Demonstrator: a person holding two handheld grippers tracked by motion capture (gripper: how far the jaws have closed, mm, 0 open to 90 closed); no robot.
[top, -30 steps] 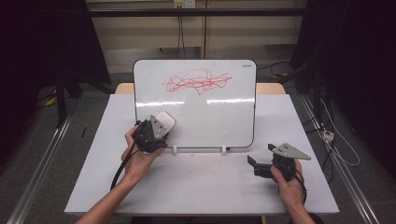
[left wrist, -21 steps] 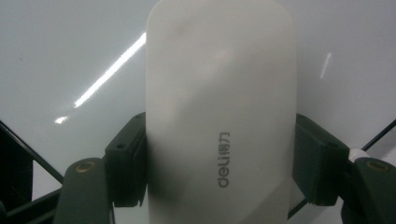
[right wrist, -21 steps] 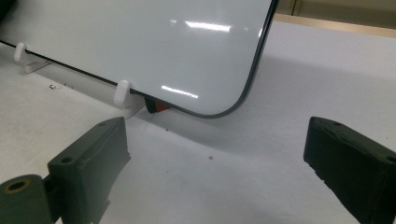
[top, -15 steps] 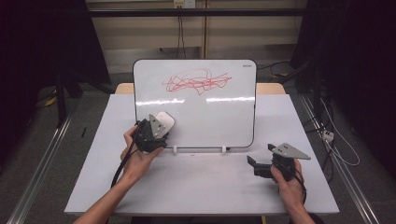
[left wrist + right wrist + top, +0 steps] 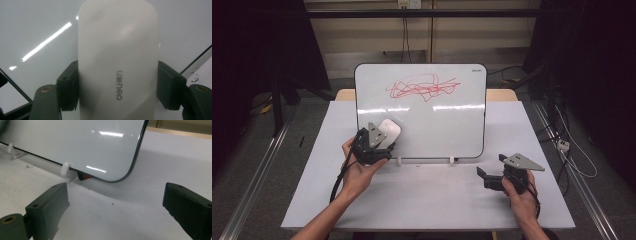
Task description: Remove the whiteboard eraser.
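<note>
Nothing moved | eraser (image 5: 117, 65) clamped between left gripper (image 5: 117, 92) pads (image 5: 68, 90)

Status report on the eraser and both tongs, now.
Left tongs shut on white eraser, low on whiteboard. Right tongs open, empty, over table. Red scribble unwiped; nothing in the way.

Grey desk (image 5: 432, 200); whiteboard (image 5: 437, 120) with red scribble stands upright on it on small white feet (image 5: 451, 160), near the back.

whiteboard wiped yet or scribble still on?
Still on. The red scribble sits intact near the top of the whiteboard; the left tool grips the white eraser lower left.
</note>
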